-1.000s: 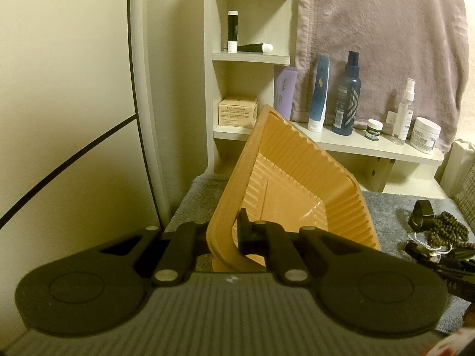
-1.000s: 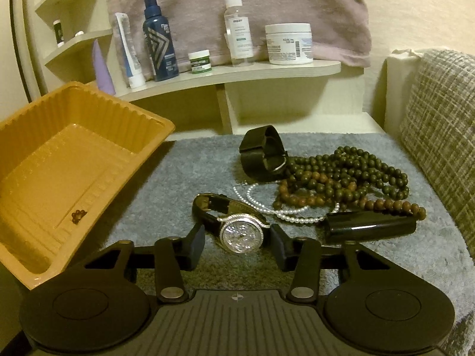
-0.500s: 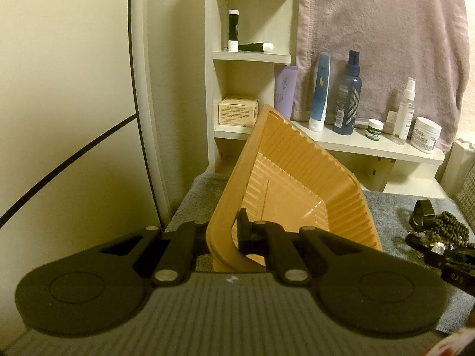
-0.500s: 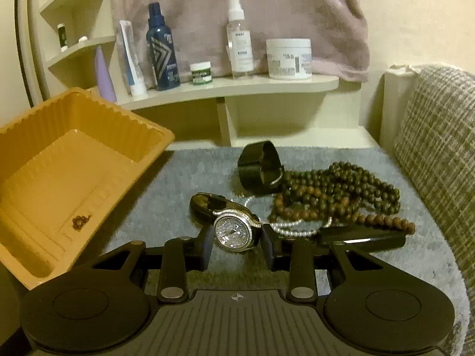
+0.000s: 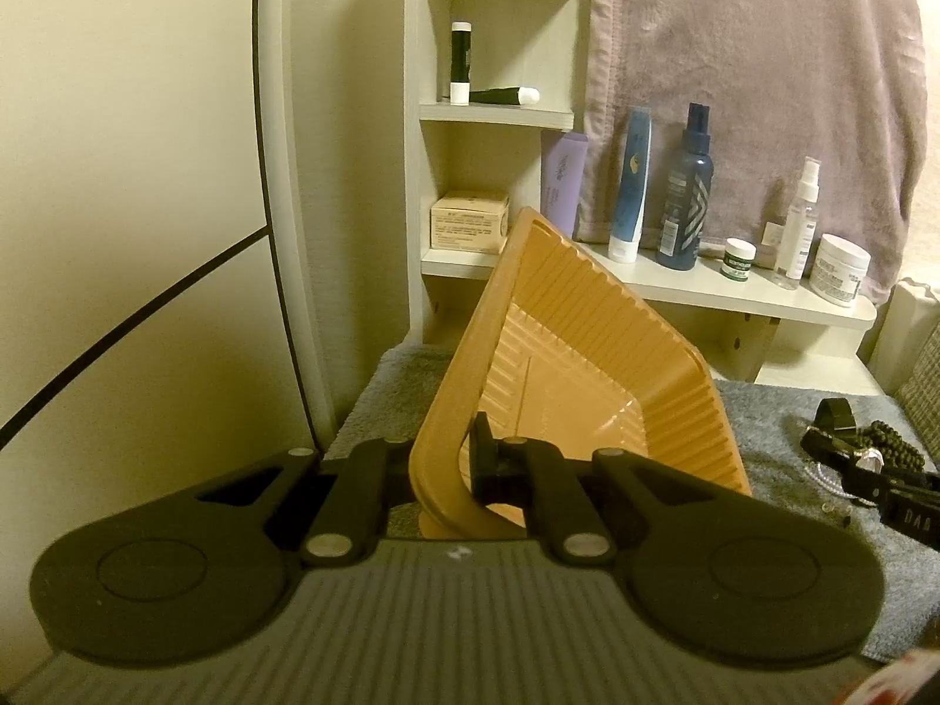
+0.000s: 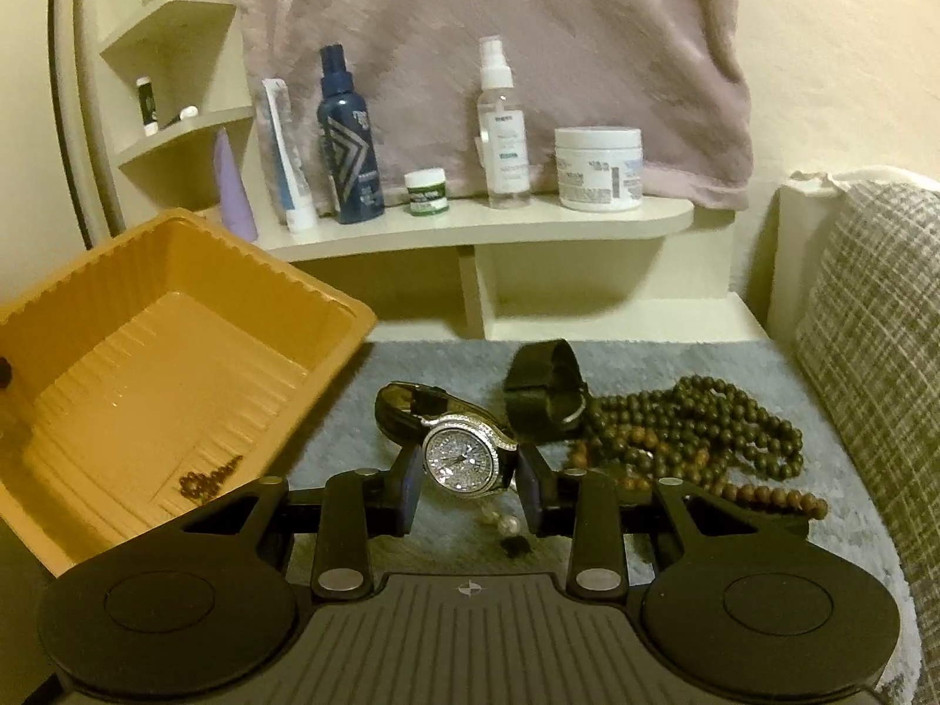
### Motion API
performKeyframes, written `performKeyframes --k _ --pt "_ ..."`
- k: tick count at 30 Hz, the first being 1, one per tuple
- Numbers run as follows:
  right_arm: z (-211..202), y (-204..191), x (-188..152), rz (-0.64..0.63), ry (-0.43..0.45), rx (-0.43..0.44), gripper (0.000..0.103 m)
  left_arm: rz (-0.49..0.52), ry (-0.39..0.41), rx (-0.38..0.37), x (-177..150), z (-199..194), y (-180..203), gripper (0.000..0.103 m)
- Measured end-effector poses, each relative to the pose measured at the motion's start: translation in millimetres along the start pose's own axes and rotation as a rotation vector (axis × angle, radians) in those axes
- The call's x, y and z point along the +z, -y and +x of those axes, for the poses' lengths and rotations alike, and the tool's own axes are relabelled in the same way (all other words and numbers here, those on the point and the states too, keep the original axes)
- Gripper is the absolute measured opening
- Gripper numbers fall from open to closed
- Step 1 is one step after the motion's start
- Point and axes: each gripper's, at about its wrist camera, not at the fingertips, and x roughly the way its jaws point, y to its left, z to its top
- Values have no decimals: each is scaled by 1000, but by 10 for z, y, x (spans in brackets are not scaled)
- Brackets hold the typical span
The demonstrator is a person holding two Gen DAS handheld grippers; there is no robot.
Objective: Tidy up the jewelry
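A: Right wrist view: the right gripper [image 6: 468, 484] clamps the rhinestone-faced, black-strapped watch [image 6: 464, 458] beside the tilted orange plastic tray [image 6: 147, 352].

B: Left gripper [image 5: 442, 464] pinches its rim; the beads [image 6: 693, 435] remain on the grey mat [image 6: 675, 358], so mostly undone.

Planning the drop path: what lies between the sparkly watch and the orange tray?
Only bare grey mat between the watch and tray, per the right wrist view.

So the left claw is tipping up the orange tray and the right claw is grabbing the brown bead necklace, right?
Not quite. The left claw does tip up the orange tray, but the right claw is grabbing the sparkly watch, not the brown bead necklace. The beads lie on the grey mat beside it, as the right wrist view shows.
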Motion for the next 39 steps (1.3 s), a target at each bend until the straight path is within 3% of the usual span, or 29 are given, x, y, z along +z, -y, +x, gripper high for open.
performKeyframes --k 13,24,33,39 --pt "-45 -382 245 -51 35 144 34 -2 1 -1 13 -12 21 7" --pt "91 -881 101 -166 -81 328 35 -5 1 -3 11 -12 16 7" --pt "200 -967 -7 -171 -157 379 35 -4 1 -2 9 -12 18 7" --pt "104 -845 8 -103 -113 372 37 -6 0 -10 11 -1 16 7"
